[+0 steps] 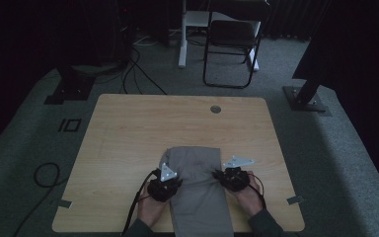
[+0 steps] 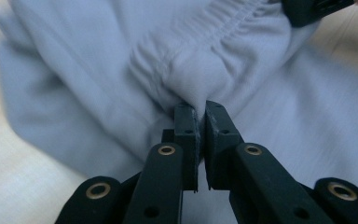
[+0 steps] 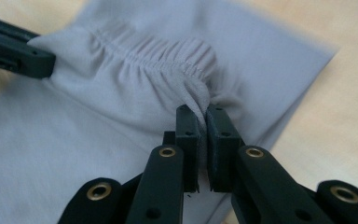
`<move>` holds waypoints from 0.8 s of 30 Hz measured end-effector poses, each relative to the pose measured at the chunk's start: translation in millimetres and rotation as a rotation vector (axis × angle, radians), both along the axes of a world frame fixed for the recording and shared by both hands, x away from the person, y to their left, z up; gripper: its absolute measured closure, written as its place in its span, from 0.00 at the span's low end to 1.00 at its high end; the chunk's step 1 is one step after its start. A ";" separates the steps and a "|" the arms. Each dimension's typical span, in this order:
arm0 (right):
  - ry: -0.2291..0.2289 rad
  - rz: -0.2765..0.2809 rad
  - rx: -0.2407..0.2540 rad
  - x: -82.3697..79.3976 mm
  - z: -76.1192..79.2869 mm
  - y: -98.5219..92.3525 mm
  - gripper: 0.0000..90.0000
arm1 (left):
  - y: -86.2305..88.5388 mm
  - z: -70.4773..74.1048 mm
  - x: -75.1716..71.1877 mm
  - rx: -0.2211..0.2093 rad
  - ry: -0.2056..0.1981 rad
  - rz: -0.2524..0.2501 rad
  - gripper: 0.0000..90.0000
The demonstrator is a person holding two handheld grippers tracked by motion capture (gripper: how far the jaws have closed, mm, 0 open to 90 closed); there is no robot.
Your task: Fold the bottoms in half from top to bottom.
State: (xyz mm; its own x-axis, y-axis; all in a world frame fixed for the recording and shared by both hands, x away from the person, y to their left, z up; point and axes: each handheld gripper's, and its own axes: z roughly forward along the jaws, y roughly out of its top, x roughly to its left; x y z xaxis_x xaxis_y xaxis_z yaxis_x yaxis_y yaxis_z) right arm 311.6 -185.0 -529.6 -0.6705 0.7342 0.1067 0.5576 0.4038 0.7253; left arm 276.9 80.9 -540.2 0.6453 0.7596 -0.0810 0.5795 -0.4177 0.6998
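Currently both grippers are clamping the elastic waistband of the grey trousers (image 1: 197, 190), left gripper (image 2: 198, 122) & right gripper (image 3: 202, 122) each pinching a corner; garment's lying folded lengthwise on the tabletop (image 1: 128, 128), w/ more folding seemingly remaining.

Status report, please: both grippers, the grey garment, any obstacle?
Left gripper and right gripper shut on grey garment, at its gathered waistband. Garment folded on table. No obstacle nearby.
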 end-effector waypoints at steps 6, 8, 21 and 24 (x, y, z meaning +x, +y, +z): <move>0.028 -0.015 -0.019 4.6 -17.5 3.8 0.95 | -0.6 -7.0 14.2 0.015 -0.022 0.019 0.95; 0.023 -0.026 -0.029 13.4 -17.3 6.4 0.95 | -0.7 -7.1 24.2 0.015 -0.024 0.037 0.95; 0.016 -0.094 -0.028 71.1 -17.6 19.2 0.95 | 3.1 -8.6 91.7 0.000 -0.035 0.127 0.95; 0.018 -0.118 -0.021 85.6 -17.9 20.8 0.95 | 1.4 -8.4 106.2 0.008 -0.039 0.147 0.95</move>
State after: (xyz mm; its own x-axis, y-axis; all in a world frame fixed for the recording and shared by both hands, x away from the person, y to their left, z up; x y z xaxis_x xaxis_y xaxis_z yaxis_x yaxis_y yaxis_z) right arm 397.2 -164.2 -547.4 -0.5773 0.8102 0.1016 0.6149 0.3495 0.7069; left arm 383.1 82.3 -548.5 0.5295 0.8467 -0.0516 0.6074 -0.3360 0.7199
